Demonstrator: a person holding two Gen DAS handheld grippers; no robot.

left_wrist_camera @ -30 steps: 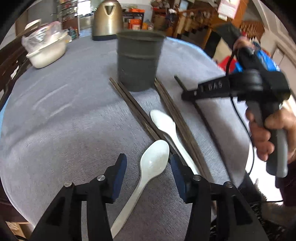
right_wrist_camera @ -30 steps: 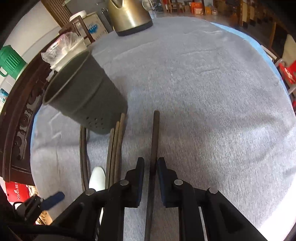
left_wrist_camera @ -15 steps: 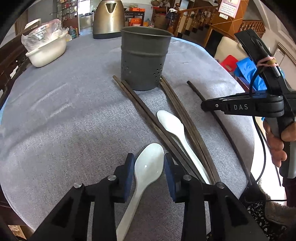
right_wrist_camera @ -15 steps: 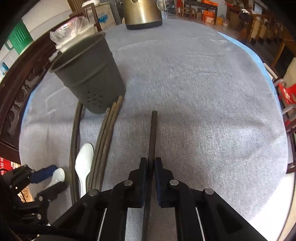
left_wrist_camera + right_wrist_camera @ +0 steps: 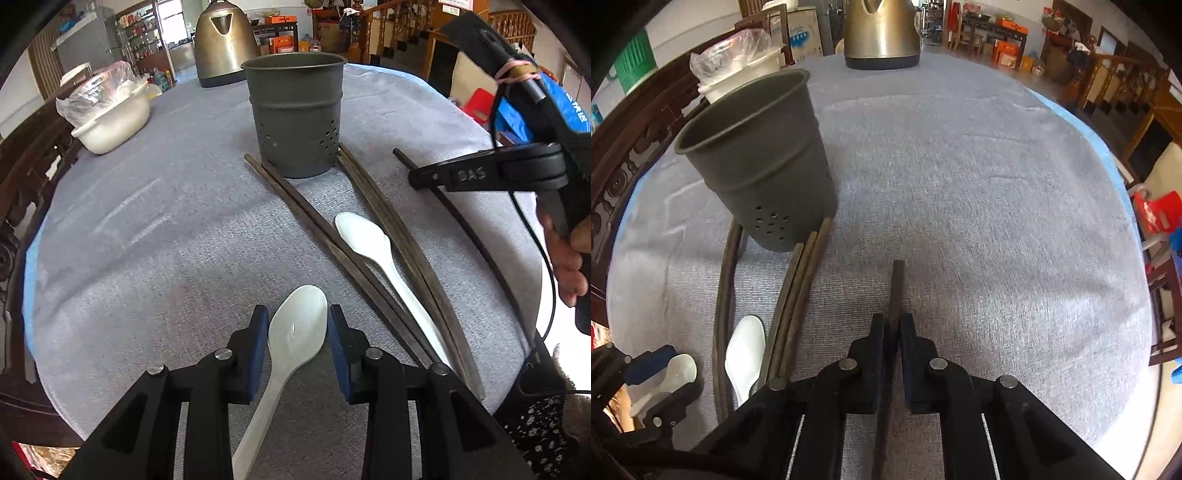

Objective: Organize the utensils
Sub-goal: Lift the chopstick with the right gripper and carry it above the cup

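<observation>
A grey perforated utensil holder point(image 5: 295, 114) stands upright on the grey tablecloth; it also shows in the right wrist view point(image 5: 757, 162). My left gripper point(image 5: 297, 328) has its blue pads on either side of a white spoon's bowl point(image 5: 297, 332), shut on it. A second white spoon point(image 5: 373, 247) lies between dark chopsticks point(image 5: 321, 236). My right gripper point(image 5: 893, 328) is shut on a single dark chopstick point(image 5: 897, 288) that lies along the cloth; this gripper also shows in the left wrist view point(image 5: 417, 179).
A brass kettle point(image 5: 223, 40) stands at the far side. A white bowl with a plastic bag point(image 5: 110, 114) is at the far left. More chopsticks point(image 5: 798, 295) lie beside the holder. The table edge point(image 5: 532, 295) is close on the right.
My left gripper's pads have closed in from wide open onto the white spoon's bowl. My right gripper has closed onto the single chopstick.
</observation>
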